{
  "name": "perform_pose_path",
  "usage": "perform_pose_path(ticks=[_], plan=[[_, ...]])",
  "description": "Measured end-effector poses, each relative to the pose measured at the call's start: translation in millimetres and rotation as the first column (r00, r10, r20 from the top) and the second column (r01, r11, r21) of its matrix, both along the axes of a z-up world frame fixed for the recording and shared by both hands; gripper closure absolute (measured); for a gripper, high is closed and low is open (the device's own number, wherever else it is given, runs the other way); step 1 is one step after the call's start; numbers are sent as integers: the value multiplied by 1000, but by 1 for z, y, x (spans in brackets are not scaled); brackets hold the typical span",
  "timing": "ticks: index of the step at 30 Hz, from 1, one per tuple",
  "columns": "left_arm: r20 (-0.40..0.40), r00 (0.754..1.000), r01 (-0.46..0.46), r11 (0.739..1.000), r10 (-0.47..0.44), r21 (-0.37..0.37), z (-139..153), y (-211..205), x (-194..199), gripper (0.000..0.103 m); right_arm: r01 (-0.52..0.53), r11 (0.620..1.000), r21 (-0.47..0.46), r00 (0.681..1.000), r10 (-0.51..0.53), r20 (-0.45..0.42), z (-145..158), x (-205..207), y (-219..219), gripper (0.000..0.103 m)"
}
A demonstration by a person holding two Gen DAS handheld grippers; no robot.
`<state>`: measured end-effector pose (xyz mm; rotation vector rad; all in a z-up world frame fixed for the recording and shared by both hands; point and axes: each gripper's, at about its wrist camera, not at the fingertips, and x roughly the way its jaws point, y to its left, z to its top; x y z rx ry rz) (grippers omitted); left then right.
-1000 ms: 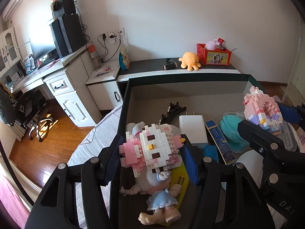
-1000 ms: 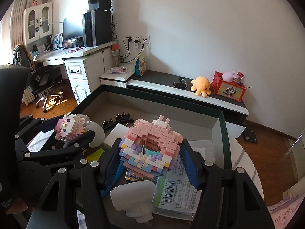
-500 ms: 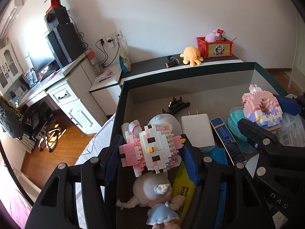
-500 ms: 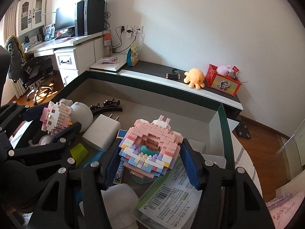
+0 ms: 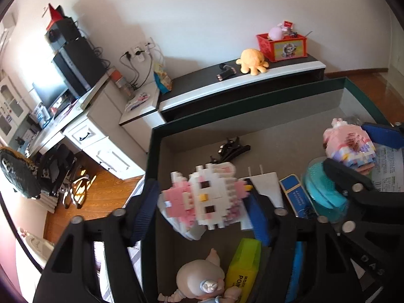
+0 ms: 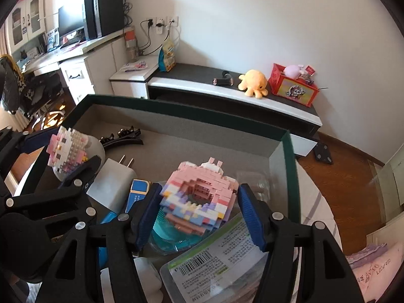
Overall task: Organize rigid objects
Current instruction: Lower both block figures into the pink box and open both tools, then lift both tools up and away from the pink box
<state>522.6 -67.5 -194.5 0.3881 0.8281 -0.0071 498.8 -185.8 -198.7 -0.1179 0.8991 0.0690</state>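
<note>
My left gripper (image 5: 202, 199) is shut on a pink and white block cat figure (image 5: 204, 197), held above the left part of a green-rimmed storage box (image 5: 151, 151). My right gripper (image 6: 199, 207) is shut on a pink and pastel block donut figure (image 6: 199, 197), held above the right part of the same box (image 6: 287, 156). The cat figure also shows in the right wrist view (image 6: 67, 151), and the donut figure in the left wrist view (image 5: 348, 149).
In the box lie a white charger (image 6: 111, 186), a black hair clip (image 6: 121, 137), a blue case (image 5: 296, 199), a teal round item (image 5: 318, 189), a doll (image 5: 199, 280), a yellow pack (image 5: 243, 262) and a labelled plastic pack (image 6: 214, 262). A low cabinet (image 6: 227, 88) stands behind.
Both grippers have risen and tilted with their figures still held. The box contents now sit lower and farther in both views.
</note>
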Motion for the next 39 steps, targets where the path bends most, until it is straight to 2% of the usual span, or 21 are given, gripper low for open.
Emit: perform_pose_path(ticks=[3, 4, 6, 9, 14, 15, 17, 18, 21, 24, 31, 39], plan=[[18, 1000, -2, 1000, 2, -12, 2, 4, -5, 22, 11, 1000, 10, 1000, -11, 27, 3, -7, -4, 25], [22, 1000, 0, 1000, 1, -28, 4, 6, -7, 17, 15, 1000, 10, 999, -16, 35, 4, -10, -7, 21], [32, 999, 9, 998, -7, -65, 8, 12, -13, 7, 4, 999, 42, 999, -6, 48, 10, -16, -12, 21], [55, 998, 42, 992, -35, -122, 15, 19, -29, 0, 0, 999, 54, 997, -4, 71, 18, -31, -19, 19], [87, 995, 57, 978, -41, -199, 27, 32, -55, 0, 16, 997, 81, 992, -26, 123, 31, -59, -28, 17], [98, 994, 57, 976, -37, -211, 29, 34, -61, 0, 17, 997, 74, 990, -28, 136, 33, -65, -28, 15], [108, 994, 53, 970, -28, -237, 33, 37, -71, 0, 16, 997, 72, 989, -26, 142, 35, -74, -27, 1], [112, 993, 61, 966, -34, -250, 35, 38, -76, 0, 21, 997, 69, 988, -31, 153, 36, -80, -26, 0], [116, 992, 71, 960, -40, -271, 37, 37, -91, 0, 28, 998, 56, 983, -38, 181, 39, -93, -24, 0], [121, 991, 88, 949, -54, -302, 39, 36, -108, 0, 17, 996, 82, 978, -34, 204, 45, -107, -23, 0], [156, 988, 70, 949, -23, -307, 48, 34, -149, 0, 20, 995, 98, 970, -43, 239, 56, -146, -19, 0], [218, 976, 89, 925, -7, -369, 71, 43, -198, 0, 29, 993, 115, 958, -60, 280, 70, -192, -25, 0]])
